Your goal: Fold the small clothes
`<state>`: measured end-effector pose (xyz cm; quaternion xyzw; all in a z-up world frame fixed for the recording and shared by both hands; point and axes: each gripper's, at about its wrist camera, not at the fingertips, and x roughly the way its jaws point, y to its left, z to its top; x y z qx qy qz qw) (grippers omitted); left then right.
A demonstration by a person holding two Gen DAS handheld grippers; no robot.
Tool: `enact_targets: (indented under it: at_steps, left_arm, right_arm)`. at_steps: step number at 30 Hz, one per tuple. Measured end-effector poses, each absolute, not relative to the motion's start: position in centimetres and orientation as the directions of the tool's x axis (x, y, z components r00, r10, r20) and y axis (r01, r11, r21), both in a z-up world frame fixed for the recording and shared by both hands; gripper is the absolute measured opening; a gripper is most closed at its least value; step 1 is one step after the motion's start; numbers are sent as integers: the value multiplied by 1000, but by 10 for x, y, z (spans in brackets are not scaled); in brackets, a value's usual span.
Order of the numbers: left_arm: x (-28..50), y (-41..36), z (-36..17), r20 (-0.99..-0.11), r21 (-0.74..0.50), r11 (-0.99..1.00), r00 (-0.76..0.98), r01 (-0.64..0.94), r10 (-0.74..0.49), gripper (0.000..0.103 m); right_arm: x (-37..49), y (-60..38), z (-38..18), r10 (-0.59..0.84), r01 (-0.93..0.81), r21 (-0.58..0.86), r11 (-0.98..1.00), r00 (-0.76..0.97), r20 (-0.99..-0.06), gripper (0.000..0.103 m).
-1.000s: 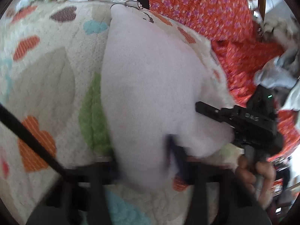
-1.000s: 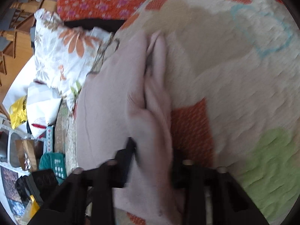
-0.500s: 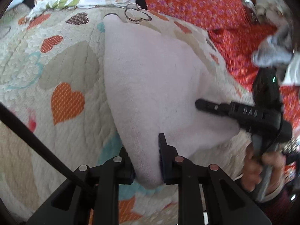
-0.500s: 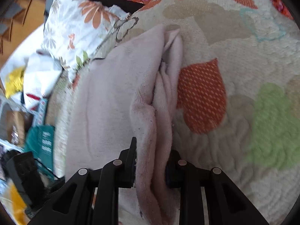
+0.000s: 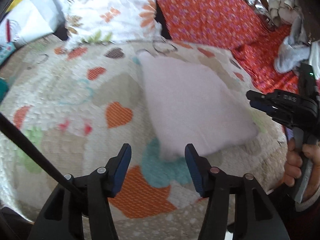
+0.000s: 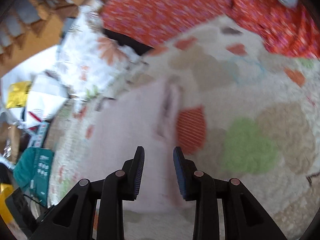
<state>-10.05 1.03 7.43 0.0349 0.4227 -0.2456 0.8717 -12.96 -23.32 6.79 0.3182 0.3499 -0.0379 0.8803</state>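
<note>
A pale pink cloth (image 5: 192, 104) lies folded flat on the heart-patterned quilt (image 5: 60, 104). My left gripper (image 5: 158, 156) is open and empty, just short of the cloth's near corner. My right gripper shows in the left wrist view (image 5: 254, 100) at the cloth's right edge. In the right wrist view the right gripper (image 6: 159, 158) is open and empty over the same cloth (image 6: 128, 136), whose folded edge (image 6: 170, 108) runs away from it.
A floral pillow (image 5: 112, 16) and a red flowered sheet (image 5: 210, 20) lie beyond the quilt. Grey-blue clothes (image 5: 290, 54) are piled at the far right. Bags and a teal box (image 6: 34, 170) sit off the quilt's left side in the right wrist view.
Both grippers have opened and let go of the pink cloth, then pulled back from it. The cloth now lies flat on the quilt.
</note>
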Motion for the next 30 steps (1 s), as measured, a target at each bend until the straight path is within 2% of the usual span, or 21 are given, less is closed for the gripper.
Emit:
enact_targets:
  at_steps: [2, 6, 7, 9, 10, 12, 15, 19, 20, 21, 22, 23, 24, 26, 28, 30]
  left_arm:
    - [-95, 17, 76, -744, -120, 897, 561, 425, -365, 64]
    - [-83, 29, 74, -750, -117, 920, 573, 375, -329, 66]
    - [-80, 30, 73, -754, -121, 921, 569, 371, -328, 66]
    - [-76, 35, 70, -762, -128, 926, 563, 354, -320, 66]
    - [-75, 36, 68, -763, -129, 927, 562, 351, -319, 66]
    - [-73, 40, 67, -765, -132, 930, 562, 343, -316, 66]
    - [-70, 42, 67, -762, -142, 933, 565, 331, -316, 68]
    - [-66, 40, 66, -758, -137, 939, 576, 316, -305, 71]
    - [-65, 39, 65, -759, -134, 939, 577, 315, -302, 71]
    - [-64, 37, 64, -760, -125, 941, 579, 313, -294, 71]
    - [-63, 37, 64, -760, -120, 942, 582, 313, -290, 72]
    - [-63, 36, 64, -759, -109, 944, 587, 310, -281, 72]
    - [-62, 36, 64, -757, -96, 947, 596, 307, -270, 72]
    - [-62, 36, 68, -735, -55, 957, 637, 285, -232, 75]
    - [-66, 39, 76, -672, 3, 973, 721, 231, -169, 86]
    - [-72, 43, 87, -593, 53, 983, 798, 178, -112, 92]
  right_arm:
    - [-116, -222, 63, 277, 196, 605, 771, 753, -597, 33]
    - [-92, -206, 41, 438, 131, 705, 697, 701, -563, 33]
    - [-87, -206, 36, 424, 158, 687, 709, 683, -595, 33]
    - [-86, -212, 28, 298, 265, 581, 770, 655, -694, 33]
    - [-86, -217, 26, 239, 310, 537, 785, 647, -724, 29]
    - [-91, -233, 29, 189, 356, 533, 768, 669, -719, 25]
    - [-94, -245, 49, 145, 344, 548, 763, 735, -663, 27]
    - [-58, -242, 64, 199, 258, 564, 785, 756, -623, 27]
    - [-53, -240, 62, 223, 241, 567, 787, 747, -626, 28]
    - [-40, -241, 52, 260, 234, 574, 785, 716, -648, 34]
    - [-31, -244, 40, 256, 274, 560, 782, 678, -689, 34]
    - [-29, -249, 31, 216, 334, 540, 773, 661, -719, 32]
    - [-32, -252, 28, 194, 352, 541, 764, 673, -713, 25]
    - [-41, -248, 38, 76, 389, 447, 806, 680, -729, 25]
    - [-48, -235, 53, -20, 381, 340, 860, 691, -723, 29]
    - [-53, -221, 61, -36, 346, 309, 886, 715, -698, 29]
